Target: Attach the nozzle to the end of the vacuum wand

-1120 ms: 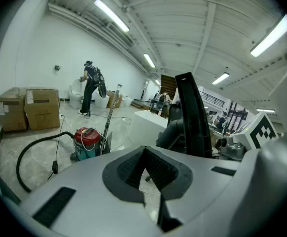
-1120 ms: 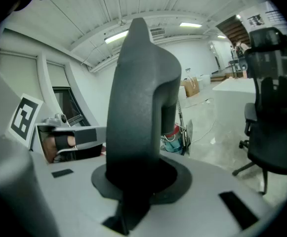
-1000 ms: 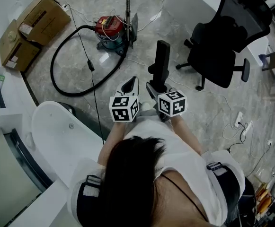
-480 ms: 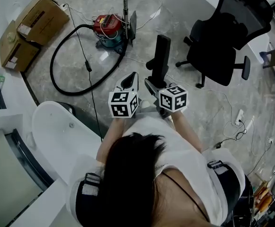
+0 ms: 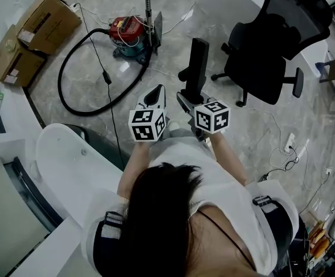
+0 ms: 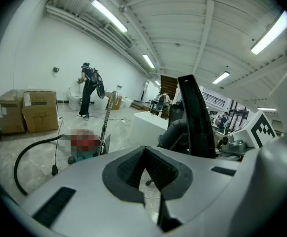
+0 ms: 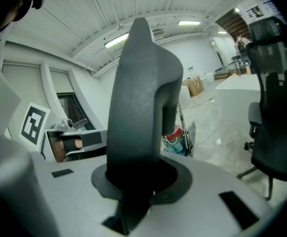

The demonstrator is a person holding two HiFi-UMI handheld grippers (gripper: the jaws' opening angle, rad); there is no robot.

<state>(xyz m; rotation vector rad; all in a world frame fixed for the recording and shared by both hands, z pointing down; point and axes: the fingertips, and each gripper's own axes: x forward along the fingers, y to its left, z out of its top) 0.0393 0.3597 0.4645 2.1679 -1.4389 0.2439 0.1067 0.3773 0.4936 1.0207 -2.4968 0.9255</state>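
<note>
A black vacuum nozzle (image 5: 196, 67) stands upright in my right gripper (image 5: 188, 101), which is shut on its lower end. In the right gripper view the nozzle (image 7: 140, 107) fills the middle, clamped between the jaws of the right gripper (image 7: 136, 184). My left gripper (image 5: 157, 96) is beside it, shut and empty; its pads (image 6: 155, 169) meet with nothing between them. The red vacuum (image 5: 127, 30) sits on the floor ahead, with its metal wand (image 5: 148, 7) standing upright and its black hose (image 5: 78, 68) looping to the left. The wand's far end is cut off by the frame.
A black office chair (image 5: 274, 45) stands to the right. Cardboard boxes (image 5: 32, 33) lie at the upper left, and a white table (image 5: 69, 160) is at my left. Cables (image 5: 291, 149) trail across the floor. A person (image 6: 90, 90) stands far off.
Both grippers and the nozzle have drifted a little up the head view. The vacuum, hose and boxes have slid up and left in the picture. The jaws look the same.
</note>
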